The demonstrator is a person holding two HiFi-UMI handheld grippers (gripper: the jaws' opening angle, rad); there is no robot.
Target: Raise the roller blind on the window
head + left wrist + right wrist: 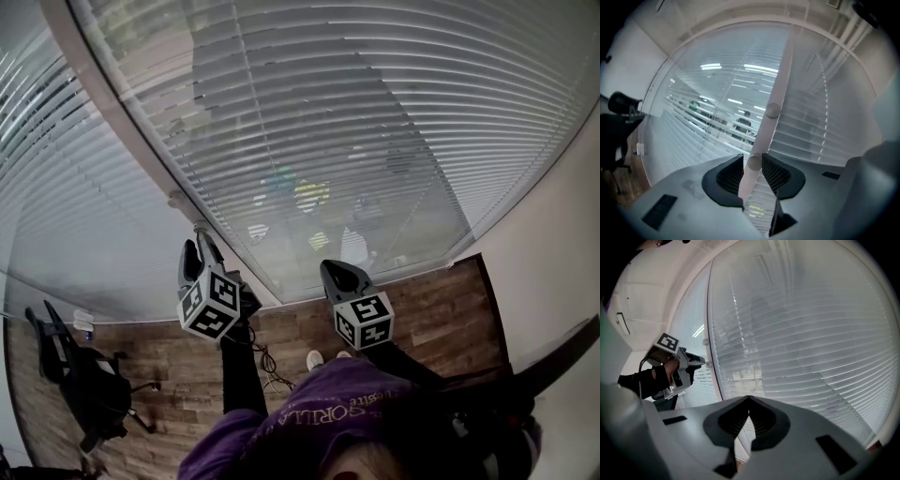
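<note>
Blind (356, 122) fully down over the right-hand pane, slats running to the bottom of the glass just above the wooden floor (431, 300). To its left, second slatted blind (56, 187) down over the neighbouring pane, with pale window post (122, 131) between the two. Left gripper (199, 246) up against that post, jaws narrowed onto the lower knob (754, 161) of two, a pad touching each side. Upper knob (773, 111) free further along the post. Right gripper (333, 272) near the blind but apart from it, jaws pressed together at the tips with nothing between. Black office chair (84, 384) well off to the left. Thin cable (265, 359) on the floor by the person's white shoe (314, 359). Bare wall (553, 262) closing the right side.
</note>
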